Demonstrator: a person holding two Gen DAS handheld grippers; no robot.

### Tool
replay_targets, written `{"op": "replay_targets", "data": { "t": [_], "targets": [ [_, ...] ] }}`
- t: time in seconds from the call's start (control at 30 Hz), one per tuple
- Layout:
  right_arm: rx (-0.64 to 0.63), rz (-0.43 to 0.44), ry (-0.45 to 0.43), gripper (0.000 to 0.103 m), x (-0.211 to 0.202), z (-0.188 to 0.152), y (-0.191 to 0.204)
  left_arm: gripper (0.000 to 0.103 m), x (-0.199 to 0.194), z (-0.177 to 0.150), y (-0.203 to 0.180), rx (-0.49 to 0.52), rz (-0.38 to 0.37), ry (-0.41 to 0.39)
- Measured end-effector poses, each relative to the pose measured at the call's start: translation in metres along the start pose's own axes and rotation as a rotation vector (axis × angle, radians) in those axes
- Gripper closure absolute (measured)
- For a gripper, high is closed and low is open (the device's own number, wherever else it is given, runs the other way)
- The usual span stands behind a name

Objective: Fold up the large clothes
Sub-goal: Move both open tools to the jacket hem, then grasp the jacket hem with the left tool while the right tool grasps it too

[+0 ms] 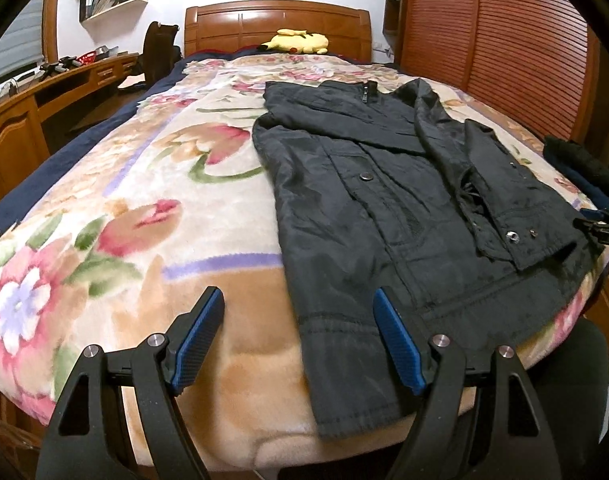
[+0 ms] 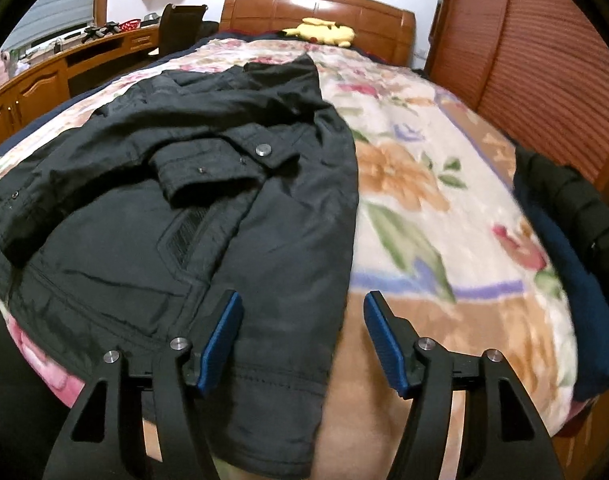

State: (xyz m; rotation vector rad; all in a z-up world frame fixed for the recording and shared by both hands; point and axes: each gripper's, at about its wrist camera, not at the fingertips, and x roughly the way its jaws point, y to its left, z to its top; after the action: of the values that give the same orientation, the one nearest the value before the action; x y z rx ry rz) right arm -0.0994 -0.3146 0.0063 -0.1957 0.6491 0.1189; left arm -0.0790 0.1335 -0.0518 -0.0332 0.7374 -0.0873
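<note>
Blue-padded left gripper [image 1: 298, 322] at bottom of left-wrist frame, jaws apart, nothing between but blanket [image 1: 156, 184] and the jacket's near left corner just inside the right-hand pad. Same for right gripper [image 2: 302, 326] at bottom of right-wrist frame: jaws apart, gripping nothing, hem corner of the jacket lying under and between the pads.

Black jacket [image 1: 384, 200] spread on the bed, centre right in left-wrist frame, centre left in the right-wrist one; sleeves already crossed over the chest, cuff with snap buttons uppermost, hem draped over the near bed edge.

Likely trouble: slick shell fabric slipping from a shallow pinch; pads catching the fluffy blanket together with the hem and dragging it up; folded-in sleeves sliding loose if the hem gets lifted unevenly by the two sides; hanging hem pulling the whole thing off the edge.

Around: pile of dark clothes [image 2: 576, 248] at right edge, near enough to crowd a wide sweep. Yellow plush toy [image 1: 298, 42] by the headboard [image 1: 278, 22] at top centre, well apart. Desk [image 1: 44, 96] at upper left, slatted wardrobe doors [image 2: 544, 80] at upper right, neither in the way.
</note>
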Motion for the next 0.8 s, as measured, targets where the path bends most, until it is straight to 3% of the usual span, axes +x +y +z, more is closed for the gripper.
{"op": "replay_targets", "data": {
  "t": [0.3, 0.57, 0.7, 0.8],
  "targets": [
    [0.022, 0.058, 0.011, 0.037, -0.010, -0.013, -0.004, 0.048, -0.014, -0.011, -0.007, 0.018, -0.056, 0.001],
    [0.028, 0.077, 0.038, 0.037, -0.017, -0.025, -0.008, 0.049, -0.014, -0.015, -0.010, 0.025, -0.049, -0.004],
    [0.024, 0.080, 0.040, 0.037, -0.020, -0.030, -0.007, 0.063, -0.015, -0.018, -0.012, 0.024, -0.075, -0.001],
    [0.040, 0.094, 0.040, 0.037, -0.020, -0.031, -0.009, 0.064, -0.017, -0.017, -0.017, 0.039, -0.052, -0.002]
  ]
}}
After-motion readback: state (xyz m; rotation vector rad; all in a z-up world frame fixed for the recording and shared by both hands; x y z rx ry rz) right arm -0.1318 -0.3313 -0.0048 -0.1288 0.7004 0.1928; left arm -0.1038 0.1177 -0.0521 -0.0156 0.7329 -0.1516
